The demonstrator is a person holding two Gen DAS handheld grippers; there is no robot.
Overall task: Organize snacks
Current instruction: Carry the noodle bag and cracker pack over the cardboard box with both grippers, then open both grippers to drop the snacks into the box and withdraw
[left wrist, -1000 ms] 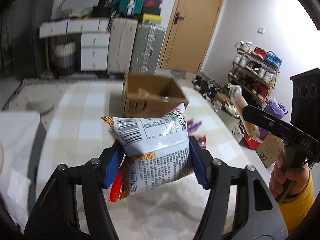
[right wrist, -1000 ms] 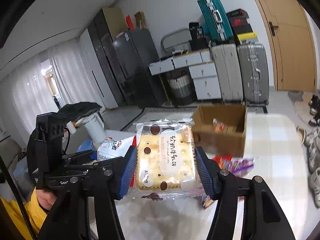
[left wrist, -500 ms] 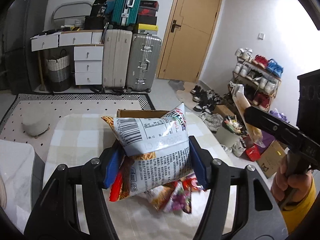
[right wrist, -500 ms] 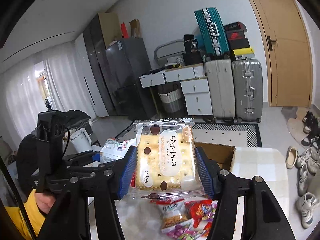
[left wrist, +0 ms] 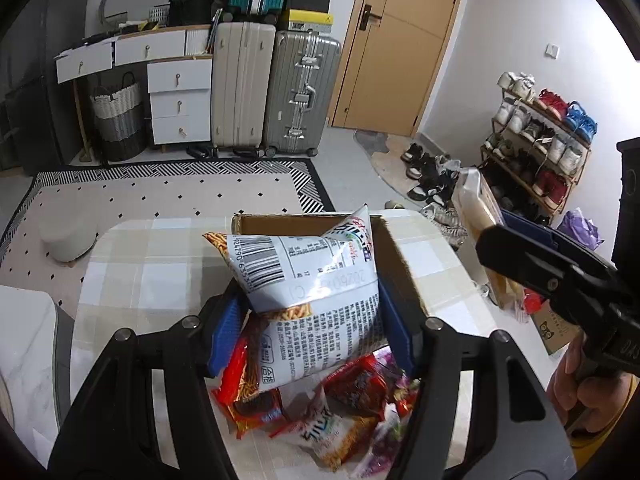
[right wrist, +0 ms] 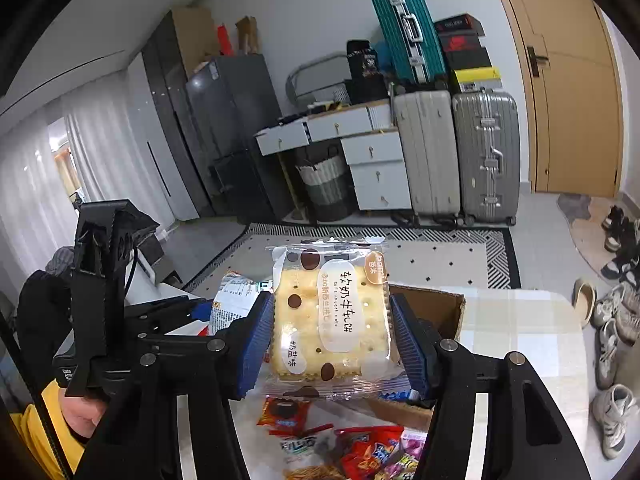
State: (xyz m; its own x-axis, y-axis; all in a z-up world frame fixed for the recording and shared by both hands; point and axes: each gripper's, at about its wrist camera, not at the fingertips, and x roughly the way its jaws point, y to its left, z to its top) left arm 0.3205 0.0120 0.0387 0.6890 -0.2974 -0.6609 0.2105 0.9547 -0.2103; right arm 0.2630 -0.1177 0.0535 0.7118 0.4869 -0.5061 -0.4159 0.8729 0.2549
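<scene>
Nearest the left camera, the left tongs (left wrist: pixel 310 328) clamp a white chip bag (left wrist: pixel 316 300) between blue pads, barcode side up, held above the table (left wrist: pixel 152 272). Under the bag, a loose heap of snacks (left wrist: pixel 352 412) lies on the table: red, orange and purple packets overlapping one another. Just beyond the bag stands an open carton (left wrist: pixel 400 268), its far wall and right flap visible; the bag hides most of its inside. At right, the right tongs (left wrist: pixel 486 220) hold a cracker pack (left wrist: pixel 476 208) edge-on, gripped by a hand (left wrist: pixel 580 376) in a yellow sleeve.

From the right camera, the right tongs (right wrist: pixel 332 332) pinch the cracker pack (right wrist: pixel 332 312) flat-on by its two side edges, above the snacks (right wrist: pixel 360 444) and in front of the carton (right wrist: pixel 436 308). At left, the left tongs (right wrist: pixel 208 308) carry the chip bag (right wrist: pixel 232 304).

Beyond the table: patterned rug (left wrist: pixel 160 196), suitcases (left wrist: pixel 276 88), white drawers (left wrist: pixel 178 100), door (left wrist: pixel 400 40), shoe rack (left wrist: pixel 536 144).
</scene>
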